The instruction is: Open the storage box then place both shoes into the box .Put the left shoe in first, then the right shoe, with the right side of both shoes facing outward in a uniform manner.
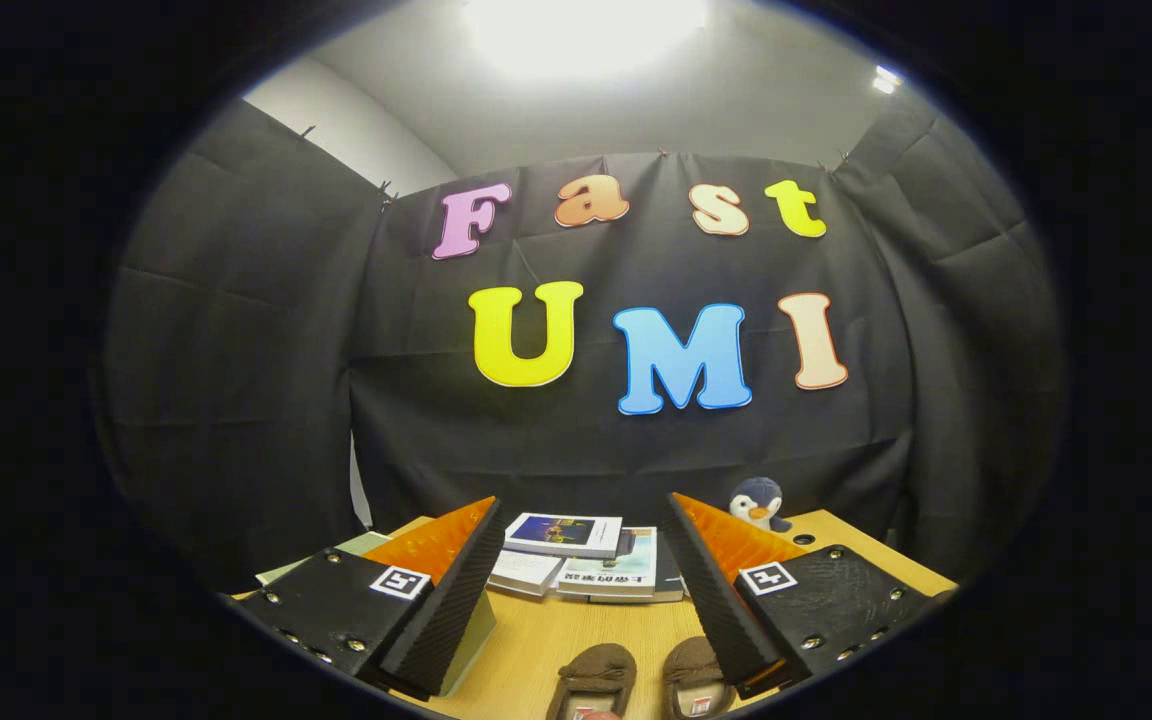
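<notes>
Gripper view: the tongs are being held wide apart, gripping nothing, above a wooden surface; two brown shoes are seen below, books beyond.

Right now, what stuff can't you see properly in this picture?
- Brown shoes: heels cut off by the view's lower edge, so left and right can't be told.
- Right one of the pair: partly behind a finger of the open gripper.
- Book stack: covers too small to read.
- Toy penguin: lower body hidden by that finger.

Gripper-mounted fisheye, forward over fingers, tabletop
</notes>
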Demonstrator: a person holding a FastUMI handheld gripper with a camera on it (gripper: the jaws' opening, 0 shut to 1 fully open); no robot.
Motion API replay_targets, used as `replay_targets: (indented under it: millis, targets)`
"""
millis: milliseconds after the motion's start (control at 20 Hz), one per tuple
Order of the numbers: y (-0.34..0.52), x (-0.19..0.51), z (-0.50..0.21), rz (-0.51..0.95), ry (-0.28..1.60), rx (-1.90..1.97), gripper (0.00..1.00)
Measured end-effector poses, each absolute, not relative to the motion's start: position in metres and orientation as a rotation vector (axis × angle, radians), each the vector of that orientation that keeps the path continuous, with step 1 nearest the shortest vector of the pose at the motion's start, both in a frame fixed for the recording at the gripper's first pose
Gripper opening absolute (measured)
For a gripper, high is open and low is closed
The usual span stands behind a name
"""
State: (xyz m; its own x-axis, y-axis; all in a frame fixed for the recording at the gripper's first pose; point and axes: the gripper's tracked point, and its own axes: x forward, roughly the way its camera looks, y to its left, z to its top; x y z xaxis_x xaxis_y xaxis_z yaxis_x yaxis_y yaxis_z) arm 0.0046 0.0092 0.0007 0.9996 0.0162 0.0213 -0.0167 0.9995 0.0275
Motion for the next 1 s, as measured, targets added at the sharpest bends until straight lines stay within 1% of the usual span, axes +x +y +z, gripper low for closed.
replay_targets:
  millis: [650,1000]
  targets:
    - [0.055,0.015,-0.046,0.127,0.097,0.183,0.98]
    - [0.088,0.015,-0.090,0.210,0.234,0.292,0.97]
